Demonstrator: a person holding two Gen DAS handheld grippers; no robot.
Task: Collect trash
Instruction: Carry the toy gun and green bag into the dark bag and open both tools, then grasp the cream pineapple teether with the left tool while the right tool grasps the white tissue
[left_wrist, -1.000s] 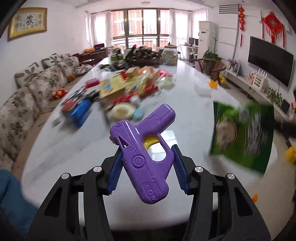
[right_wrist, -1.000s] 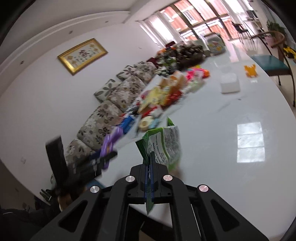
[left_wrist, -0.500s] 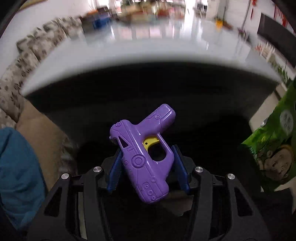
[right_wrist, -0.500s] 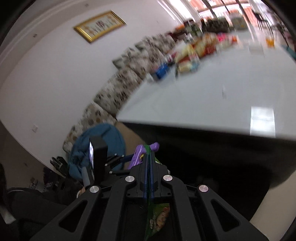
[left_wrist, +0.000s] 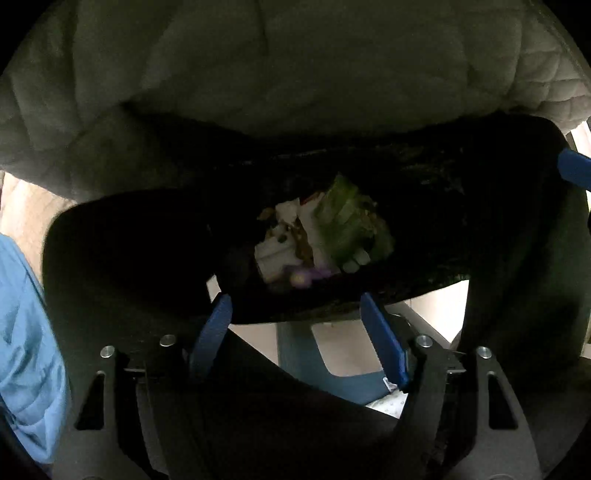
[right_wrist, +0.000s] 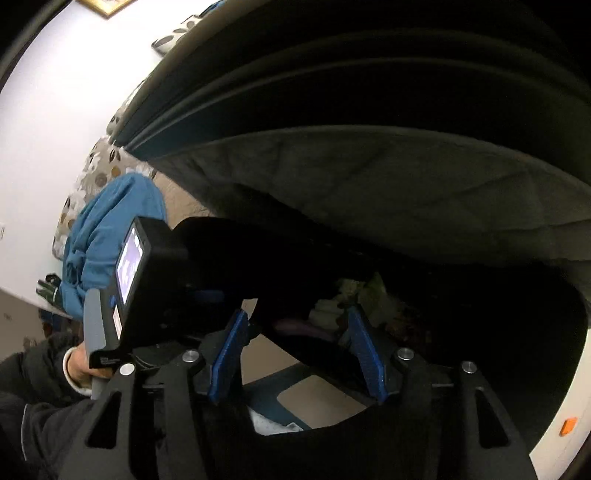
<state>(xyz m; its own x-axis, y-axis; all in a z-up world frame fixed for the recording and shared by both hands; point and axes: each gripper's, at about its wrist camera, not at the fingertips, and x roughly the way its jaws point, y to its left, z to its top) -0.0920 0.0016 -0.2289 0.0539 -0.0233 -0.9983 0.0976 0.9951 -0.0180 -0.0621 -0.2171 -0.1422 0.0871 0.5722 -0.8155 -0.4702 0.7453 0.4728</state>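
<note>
Both the left gripper (left_wrist: 295, 325) and right gripper (right_wrist: 295, 347) are opening, empty, above a dark trash bag (left_wrist: 147, 258) whose murky contents, green wrapper (left_wrist: 347, 221) aside, stay indistinct.

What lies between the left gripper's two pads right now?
Nothing is held: in the left wrist view the left gripper, jaws opening, frames only the black trash bag with wrappers below.

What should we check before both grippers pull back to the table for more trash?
1. Left gripper empty, jaws opening: ok.
2. Right gripper empty, jaws opening: ok.
3. Green snack wrapper inside the black trash bag: ok.
4. Purple toy gun in the bag: cannot tell; only a blurred purple patch shows.
5. Nothing snagged on the blue pads: ok.
</note>
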